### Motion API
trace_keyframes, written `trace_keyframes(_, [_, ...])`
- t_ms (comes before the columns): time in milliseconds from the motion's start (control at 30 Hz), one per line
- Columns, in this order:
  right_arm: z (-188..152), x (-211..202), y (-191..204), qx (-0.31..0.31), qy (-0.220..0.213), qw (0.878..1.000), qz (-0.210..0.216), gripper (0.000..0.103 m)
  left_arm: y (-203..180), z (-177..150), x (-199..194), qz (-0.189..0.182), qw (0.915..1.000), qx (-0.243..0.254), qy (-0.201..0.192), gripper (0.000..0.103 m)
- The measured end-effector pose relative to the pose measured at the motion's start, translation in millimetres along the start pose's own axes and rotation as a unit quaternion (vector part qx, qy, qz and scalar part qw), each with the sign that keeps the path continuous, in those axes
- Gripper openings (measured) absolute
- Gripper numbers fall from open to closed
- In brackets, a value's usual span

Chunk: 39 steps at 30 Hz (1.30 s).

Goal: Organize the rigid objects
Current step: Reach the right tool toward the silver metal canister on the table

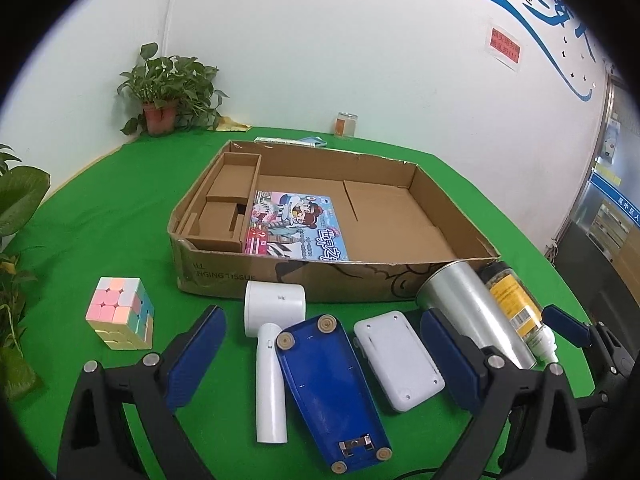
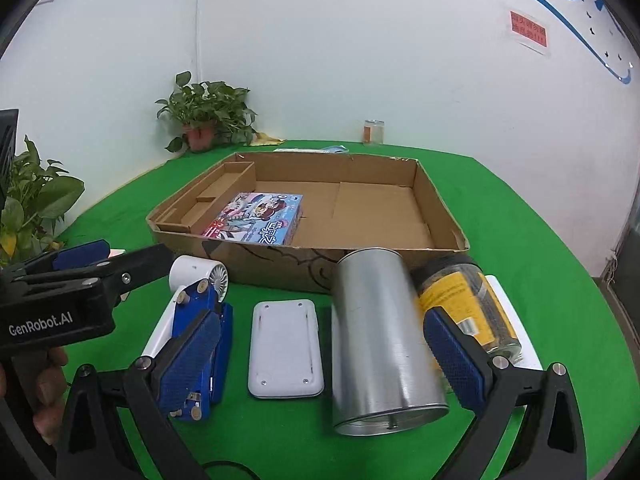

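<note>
The left gripper (image 1: pixel 320 344) is held low over the green table (image 1: pixel 120 216), tilted downward toward the row of objects in front of the cardboard box (image 1: pixel 224 276). Its jaws are spread wide, with nothing pressed by either pad; the white handheld device (image 1: pixel 272 360), the blue device (image 1: pixel 328 392) lying on its face and the white rectangular case (image 1: pixel 398 360) are seen lying on the cloth between and beyond the fingers. In the right wrist view this gripper is seen from the side at the left edge, gripped by a hand (image 2: pixel 48 392) around its handle.

The right gripper (image 2: pixel 320 356) is likewise angled down, its jaws wide apart and clamped on nothing. The silver can (image 2: pixel 380 340) lies on its side between the fingers, and the yellow-labelled jar (image 2: pixel 464 300) lies just beside it, behind the right finger.

A pastel cube (image 1: pixel 120 312) stands well apart to the left. Inside the box a picture book (image 1: pixel 296 224) lies flat beside the left compartments
</note>
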State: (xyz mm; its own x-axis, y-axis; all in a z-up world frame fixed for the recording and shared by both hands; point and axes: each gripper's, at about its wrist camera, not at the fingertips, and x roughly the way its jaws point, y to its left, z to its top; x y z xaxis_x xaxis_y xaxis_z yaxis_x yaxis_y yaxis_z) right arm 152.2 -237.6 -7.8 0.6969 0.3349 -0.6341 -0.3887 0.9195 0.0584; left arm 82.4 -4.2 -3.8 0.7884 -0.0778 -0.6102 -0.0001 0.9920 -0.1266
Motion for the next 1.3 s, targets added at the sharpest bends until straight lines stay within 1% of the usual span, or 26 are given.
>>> trace_keyframes(333, [-1.3,0.9,0.8,0.011,0.008,1.0,-0.01,0.102,-7.7,0.2,12.3,-0.024,0.9996,0.007,0.013,0.098])
trace_keyframes(500, [-3.4,0.1,7.1,0.011,0.012,1.0,-0.017,0.102,-10.3,-1.1,13.7,-0.026,0.9995,0.011,0.018,0.098])
trace_keyframes(767, [-7.2,5.0,17.9,0.01,0.017,1.0,-0.016,0.102,-5.7,0.8,10.7,-0.026,0.9995,0.003,0.019,0.098])
trace_keyframes(933, [-8.4,4.0,20.2,0.015,0.017,1.0,-0.016,0.102,-6.2,0.4,15.2,-0.043,0.9985,-0.002,0.035,0.098])
trace_keyframes(1067, [-9.1,3.9,11.7,0.025,0.016,0.999,-0.018,0.102,-6.5,-3.6,19.2,-0.063,0.9966,-0.003,0.054,0.098])
trace_keyframes(1167, [-15.3,7.1,1.5,0.041,0.036,0.998,-0.012,0.099,-8.1,-7.6,22.5,-0.074,0.9949,-0.001,0.068,0.098])
trace_keyframes(1267, [-24.3,8.7,-7.0,0.057,0.052,0.997,-0.002,0.091,-10.5,-10.6,25.6,-0.083,0.9936,0.002,0.076,0.098])
trace_keyframes(1300, [-27.2,8.8,-8.1,0.061,0.057,0.996,0.002,0.09,-11.5,-11.7,26.6,-0.086,0.9931,0.001,0.079,0.098])
